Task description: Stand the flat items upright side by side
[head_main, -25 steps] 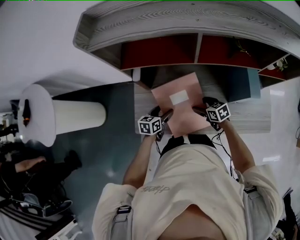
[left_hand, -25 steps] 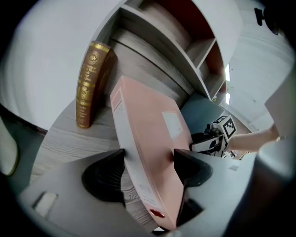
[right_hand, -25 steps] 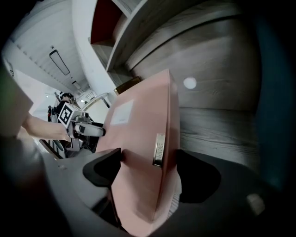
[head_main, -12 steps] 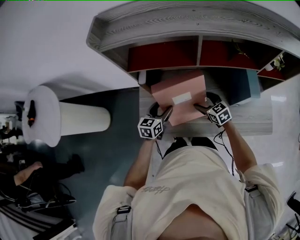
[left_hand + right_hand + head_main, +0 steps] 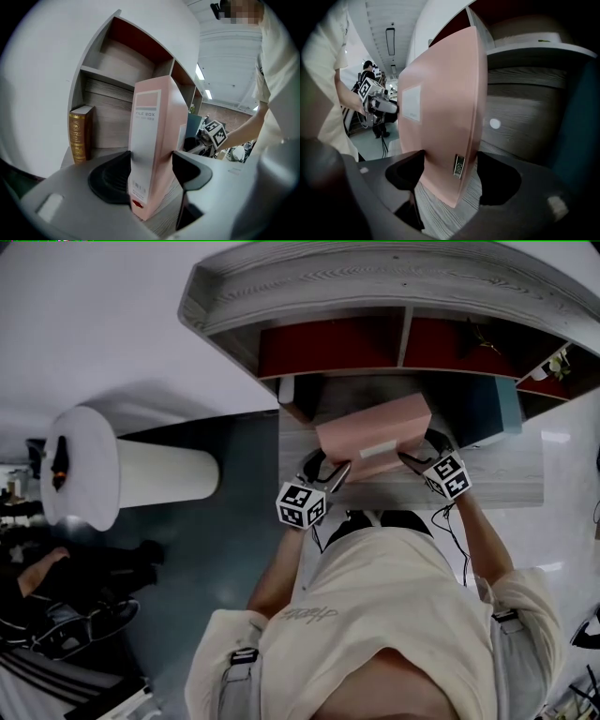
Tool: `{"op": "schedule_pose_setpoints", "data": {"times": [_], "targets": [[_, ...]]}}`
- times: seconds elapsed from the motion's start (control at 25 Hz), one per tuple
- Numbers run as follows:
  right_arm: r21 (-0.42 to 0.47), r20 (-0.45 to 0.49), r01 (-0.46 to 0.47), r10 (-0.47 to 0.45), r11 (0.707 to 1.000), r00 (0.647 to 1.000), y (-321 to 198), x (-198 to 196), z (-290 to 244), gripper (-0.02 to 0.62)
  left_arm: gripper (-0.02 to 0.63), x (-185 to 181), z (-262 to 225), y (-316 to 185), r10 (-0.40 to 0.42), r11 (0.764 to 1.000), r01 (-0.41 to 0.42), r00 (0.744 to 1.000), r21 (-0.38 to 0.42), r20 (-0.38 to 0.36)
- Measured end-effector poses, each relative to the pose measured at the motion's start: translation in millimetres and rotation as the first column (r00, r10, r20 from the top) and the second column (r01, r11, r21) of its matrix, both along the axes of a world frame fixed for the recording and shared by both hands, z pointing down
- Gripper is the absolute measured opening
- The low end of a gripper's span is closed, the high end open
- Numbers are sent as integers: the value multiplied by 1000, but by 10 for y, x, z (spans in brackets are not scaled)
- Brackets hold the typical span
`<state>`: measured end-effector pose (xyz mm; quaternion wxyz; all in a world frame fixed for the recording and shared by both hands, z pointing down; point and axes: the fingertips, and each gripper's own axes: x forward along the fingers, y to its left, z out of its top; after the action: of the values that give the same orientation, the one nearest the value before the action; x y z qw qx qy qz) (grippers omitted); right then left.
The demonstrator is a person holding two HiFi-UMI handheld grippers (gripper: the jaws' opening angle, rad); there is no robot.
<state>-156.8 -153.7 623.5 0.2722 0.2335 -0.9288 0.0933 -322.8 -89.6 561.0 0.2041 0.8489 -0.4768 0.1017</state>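
A pink file box [image 5: 375, 437] is tipped up on the wooden shelf board [image 5: 497, 474], nearly on edge, below the red-backed shelf compartments [image 5: 328, 348]. My left gripper [image 5: 328, 468] grips its left end. In the left gripper view the labelled spine [image 5: 146, 140] stands upright between the pads of the left gripper [image 5: 151, 171], which touch both of its sides. My right gripper [image 5: 412, 457] holds the other end. There the box [image 5: 440, 108] fills the gap of the right gripper [image 5: 451, 176]. Both pairs of jaws have just been closing on the box.
A brown book with gold print [image 5: 79, 133] stands upright at the shelf's left end. A dark teal item [image 5: 483, 409] stands to the right of the box. A big white roll [image 5: 141, 474] lies on the floor at left, with dark gear behind it.
The file box has swung from lying flat to almost on edge. Both grippers have risen and rolled with it, still at its two ends.
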Motion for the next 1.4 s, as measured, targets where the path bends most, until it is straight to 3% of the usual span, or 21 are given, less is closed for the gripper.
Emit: {"op": "schedule_pose_setpoints", "data": {"times": [0.16, 0.28, 0.52, 0.68, 0.84, 0.96, 1.08, 1.4], "targets": [[-22, 22, -64, 65, 998, 998, 64, 92, -7, 304, 322, 14, -7, 33, 28, 999, -28, 1000, 40, 3], [-41, 19, -87, 88, 995, 996, 149, 138, 7, 304, 360, 16, 3, 35, 49, 998, -48, 998, 48, -25], [-51, -13, -133, 132, 990, 991, 248, 184, 76, 305, 384, 139, -5, 29, 174, 983, -173, 985, 62, -4], [-58, -8, -205, 205, 977, 979, 289, 202, 104, 305, 395, 260, 45, 81, 294, 953, -296, 955, 68, 28], [-56, -22, -274, 273, 960, 962, 365, 236, 117, 305, 373, 371, 84, 146, 405, 912, -405, 914, 65, 11], [-64, -24, -344, 343, 937, 939, 467, 336, 136, 305, 370, 397, 93, 110, 442, 894, -440, 897, 87, -3], [-91, -49, -406, 403, 909, 914, 671, 505, 225, 305, 361, 440, 105, 73, 445, 888, -444, 895, 120, 20], [-182, -34, -560, 564, 808, 825, 932, 981, 318, 287, 342, 617, 109, 27, 355, 921, -360, 933, 149, 60]]}}
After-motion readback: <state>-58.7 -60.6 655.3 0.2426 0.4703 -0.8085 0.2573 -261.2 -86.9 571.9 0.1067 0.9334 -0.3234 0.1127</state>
